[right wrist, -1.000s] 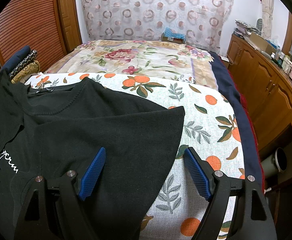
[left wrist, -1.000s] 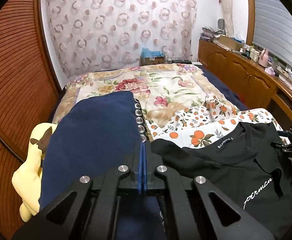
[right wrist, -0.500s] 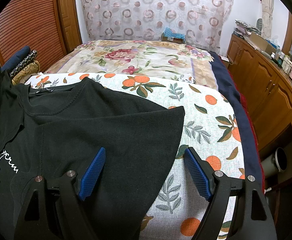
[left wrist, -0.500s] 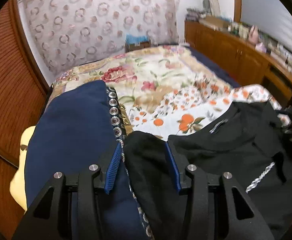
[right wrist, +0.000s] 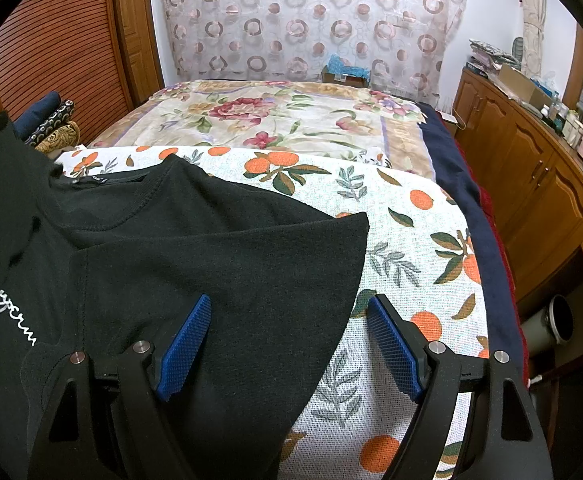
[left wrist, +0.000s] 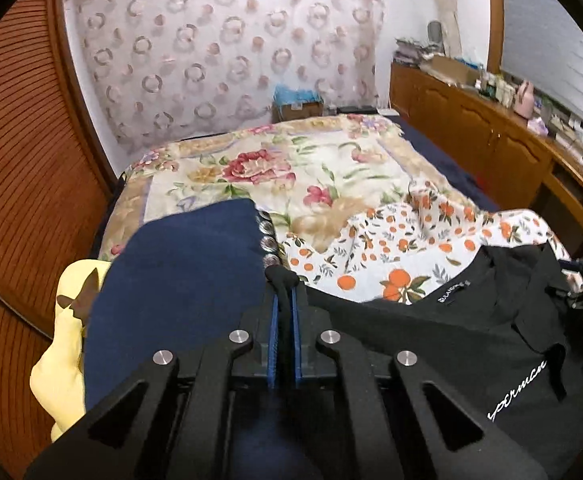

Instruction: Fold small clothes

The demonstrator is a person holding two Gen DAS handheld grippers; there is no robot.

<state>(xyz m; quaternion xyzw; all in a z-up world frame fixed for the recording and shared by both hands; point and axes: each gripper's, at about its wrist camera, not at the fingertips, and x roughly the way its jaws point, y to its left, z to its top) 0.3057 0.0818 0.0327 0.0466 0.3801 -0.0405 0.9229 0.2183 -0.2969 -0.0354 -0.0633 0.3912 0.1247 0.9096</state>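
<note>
A black T-shirt (left wrist: pixel 431 340) with white lettering lies on an orange-print cloth (left wrist: pixel 391 240) on the bed. My left gripper (left wrist: pixel 285 300) is shut on a pinch of the shirt's black fabric, at its left sleeve edge, and lifts it. In the right wrist view the shirt (right wrist: pixel 211 248) lies with its right sleeve spread flat. My right gripper (right wrist: pixel 291 340) is open, its pads on either side of the sleeve's lower edge, holding nothing.
A folded navy garment (left wrist: pixel 179 280) and a yellow one (left wrist: pixel 59 360) lie left of the shirt. A floral blanket (left wrist: pixel 283 168) covers the far bed. Wooden cabinets (right wrist: pixel 531 184) run along the right; a slatted wooden wall (left wrist: pixel 23 160) stands left.
My left gripper opened around the shirt's left sleeve half a second ago and has now shut on it and raised it. My right gripper has stayed open and still.
</note>
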